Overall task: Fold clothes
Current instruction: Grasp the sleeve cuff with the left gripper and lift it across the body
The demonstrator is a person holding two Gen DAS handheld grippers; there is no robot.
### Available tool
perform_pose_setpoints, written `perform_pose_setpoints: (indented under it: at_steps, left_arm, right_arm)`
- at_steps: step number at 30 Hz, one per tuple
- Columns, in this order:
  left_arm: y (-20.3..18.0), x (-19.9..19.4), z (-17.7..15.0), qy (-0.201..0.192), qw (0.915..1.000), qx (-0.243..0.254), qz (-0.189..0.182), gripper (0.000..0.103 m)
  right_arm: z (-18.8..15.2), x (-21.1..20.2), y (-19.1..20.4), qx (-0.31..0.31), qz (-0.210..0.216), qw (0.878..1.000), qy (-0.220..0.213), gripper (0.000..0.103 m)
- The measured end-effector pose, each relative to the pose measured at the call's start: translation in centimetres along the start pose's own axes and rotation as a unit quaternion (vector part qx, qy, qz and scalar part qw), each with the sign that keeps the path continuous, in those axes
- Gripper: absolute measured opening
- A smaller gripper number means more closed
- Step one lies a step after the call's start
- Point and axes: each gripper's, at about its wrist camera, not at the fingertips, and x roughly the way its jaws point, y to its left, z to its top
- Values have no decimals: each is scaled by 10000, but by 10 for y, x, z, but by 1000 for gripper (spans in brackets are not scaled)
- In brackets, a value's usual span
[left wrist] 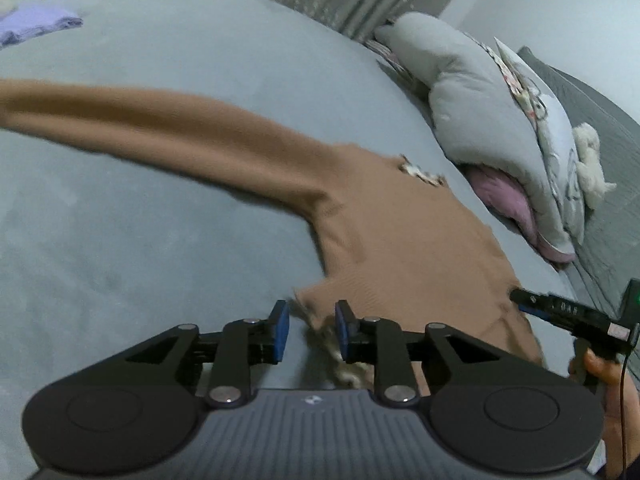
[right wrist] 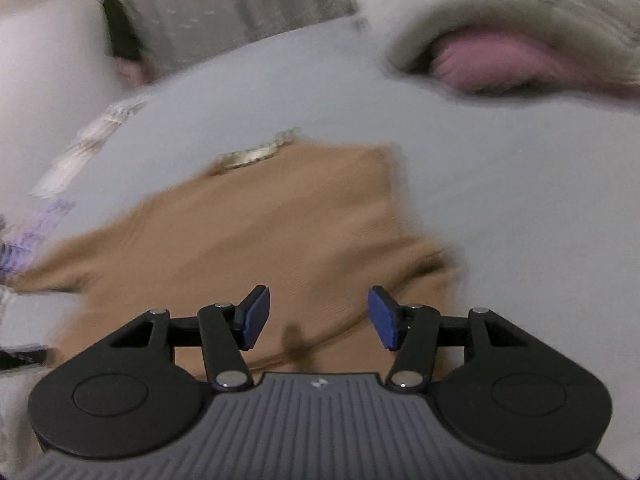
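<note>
Right hand-held gripper [right wrist: 319, 317], jaws apart, over tan sweater [right wrist: 256, 232].

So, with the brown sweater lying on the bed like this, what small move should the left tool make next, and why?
Probably close the left tool on the lace-trimmed hem corner of the brown sweater. Its jaws stand open with that corner right between them, and one long sleeve still lies stretched out across the bed. The right tool is open too, above the sweater, gripping nothing.

Right wrist view motion-blurred; brown sweater [left wrist: 400, 240] sleeve cut off left.
</note>
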Motion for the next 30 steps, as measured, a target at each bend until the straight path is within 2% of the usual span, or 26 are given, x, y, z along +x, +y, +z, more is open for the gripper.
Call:
perform_pose_setpoints:
  at_steps: [1, 3, 5, 6, 7, 9, 11, 13, 15, 16, 18, 19, 21, 23, 25, 26, 27, 28, 30]
  left_arm:
    - [4, -1, 3, -52, 10000, -60, 50, 29]
    - [15, -4, 11, -207, 9994, -216, 191, 32]
    - [26, -7, 19, -376, 9980, -392, 317, 34]
    - [32, -9, 23, -463, 9970, -495, 374, 37]
    - [36, -10, 26, -529, 9961, -575, 419, 39]
    - [54, -15, 35, -746, 9917, -864, 584, 55]
    - [69, -21, 41, -925, 9868, -1127, 701, 64]
    - [96, -32, 51, -1315, 9749, -1583, 850, 79]
    - [119, -40, 58, -1611, 9635, -1923, 936, 81]
    - [130, -42, 61, -1684, 9592, -2062, 950, 81]
    - [150, -42, 65, -1731, 9512, -2383, 916, 82]
    - [164, -42, 66, -1761, 9443, -2667, 790, 82]
    - [179, -42, 71, -1867, 9357, -2927, 619, 82]
    - [186, -42, 78, -2004, 9319, -2944, 692, 82]
    - [192, -41, 85, -2178, 9323, -2739, 914, 82]
    - [196, -40, 87, -2212, 9334, -2659, 952, 82]
    - [199, -39, 89, -2237, 9354, -2555, 988, 72]
    - [201, -39, 90, -2238, 9381, -2435, 1028, 48]
    - [198, -40, 93, -2183, 9441, -2181, 1159, 20]
  right_arm:
    - [1, -1, -12, 272, 153, 9995, -10, 58]
    - [1, -9, -14, 421, 296, 9984, -221, 58]
    - [0, -22, -2, 9, 487, 9971, -584, 61]
    - [0, -21, 1, -130, 545, 9965, -626, 64]
    - [-2, -19, 8, -325, 634, 9958, -582, 69]
    - [-12, -2, 18, -513, 673, 9964, 1, 73]
    - [-26, 9, 29, -1104, 466, 9926, 203, 75]
    - [-23, 2, 36, -1211, 335, 9919, 178, 75]
    - [-19, -16, 39, -1206, 478, 9913, -202, 75]
    - [-17, -19, 40, -1182, 531, 9913, -233, 75]
    - [-15, -21, 40, -1120, 623, 9916, -179, 75]
    - [-17, -19, 40, -1092, 659, 9918, -112, 75]
    - [-21, -11, 41, -1113, 653, 9916, 43, 75]
    - [-22, -2, 47, -1185, 642, 9908, 104, 75]
    - [-24, -5, 55, -1224, 704, 9900, 75, 75]
    - [-25, -9, 59, -1236, 767, 9894, 51, 75]
    - [-27, -9, 60, -1231, 803, 9891, 37, 75]
    - [-28, -10, 61, -1221, 851, 9889, 20, 75]
    - [-28, -7, 63, -1234, 879, 9885, 3, 75]
